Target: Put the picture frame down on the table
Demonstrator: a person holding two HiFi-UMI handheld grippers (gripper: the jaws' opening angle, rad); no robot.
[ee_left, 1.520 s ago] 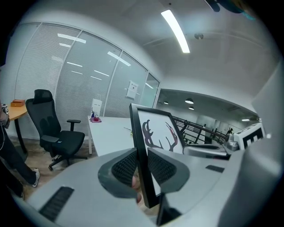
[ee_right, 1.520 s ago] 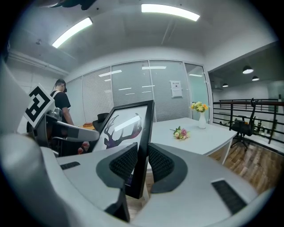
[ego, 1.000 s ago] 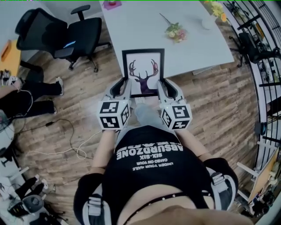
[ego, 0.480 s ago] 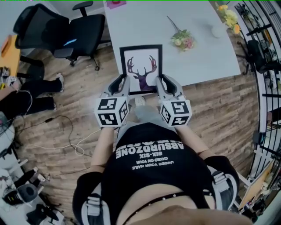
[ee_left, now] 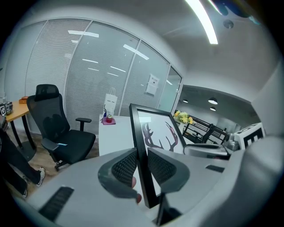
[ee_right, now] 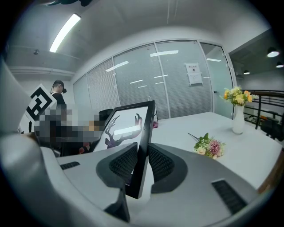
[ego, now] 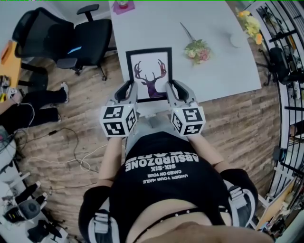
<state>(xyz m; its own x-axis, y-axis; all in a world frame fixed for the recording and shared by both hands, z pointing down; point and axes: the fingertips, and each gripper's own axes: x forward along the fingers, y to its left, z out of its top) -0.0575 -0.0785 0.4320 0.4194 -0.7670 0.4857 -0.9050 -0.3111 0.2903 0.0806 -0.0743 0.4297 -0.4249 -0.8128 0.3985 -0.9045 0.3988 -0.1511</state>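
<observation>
A black picture frame (ego: 149, 73) with a purple deer-antler print is held in the air, face up, over the near edge of the white table (ego: 156, 26). My left gripper (ego: 128, 90) is shut on the frame's left side, near its lower corner. My right gripper (ego: 172, 89) is shut on the right side at the same height. In the left gripper view the frame's black edge (ee_left: 143, 159) runs between the ribbed pads (ee_left: 125, 166). The right gripper view shows the frame (ee_right: 141, 155) clamped the same way, tilted up toward the table.
On the table lie a small flower bunch (ego: 197, 50), a white vase with yellow flowers (ego: 236, 39) at the far right, and a pink item (ego: 122, 6) at the back. Black office chairs (ego: 71, 38) stand at the left on the wood floor. A seated person (ego: 28, 102) is far left.
Both grippers carried the frame forward, so it now reaches further over the table. The grip on both sides is unchanged.
</observation>
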